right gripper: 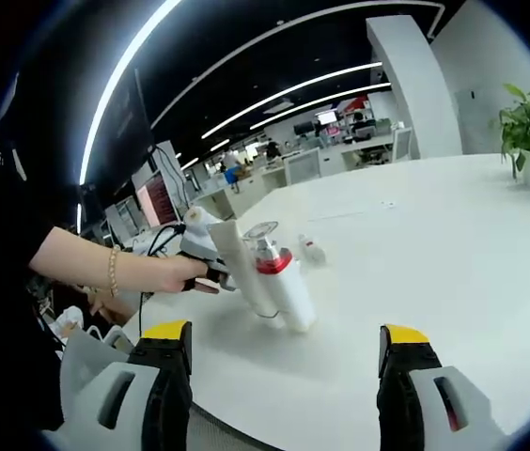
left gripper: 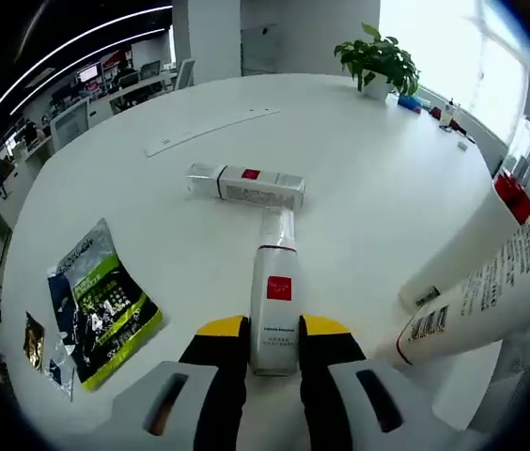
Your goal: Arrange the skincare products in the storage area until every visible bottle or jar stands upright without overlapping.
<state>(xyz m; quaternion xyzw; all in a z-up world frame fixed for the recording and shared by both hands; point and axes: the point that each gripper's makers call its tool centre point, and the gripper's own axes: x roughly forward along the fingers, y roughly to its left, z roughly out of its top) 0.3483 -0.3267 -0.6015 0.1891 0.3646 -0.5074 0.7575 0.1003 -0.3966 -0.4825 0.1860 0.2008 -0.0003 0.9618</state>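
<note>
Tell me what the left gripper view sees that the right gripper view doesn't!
Left gripper view: the left gripper clamped on a lying white bottle, a clear-capped bottle lying crosswise beyond it, and a green packet. Right gripper view: the right gripper with jaws wide apart, and a person's hand beside red-collared bottles. Both share the white table and the potted plant.

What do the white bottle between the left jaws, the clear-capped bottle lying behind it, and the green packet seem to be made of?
White bottle: probably opaque plastic, smooth with a soft sheen and a red square label. Lying bottle: clear cap at one end, likely transparent plastic, though glass cannot be excluded; its body is white. Green packet: thin glossy film or foil, judging by its crinkles and reflections.
</note>
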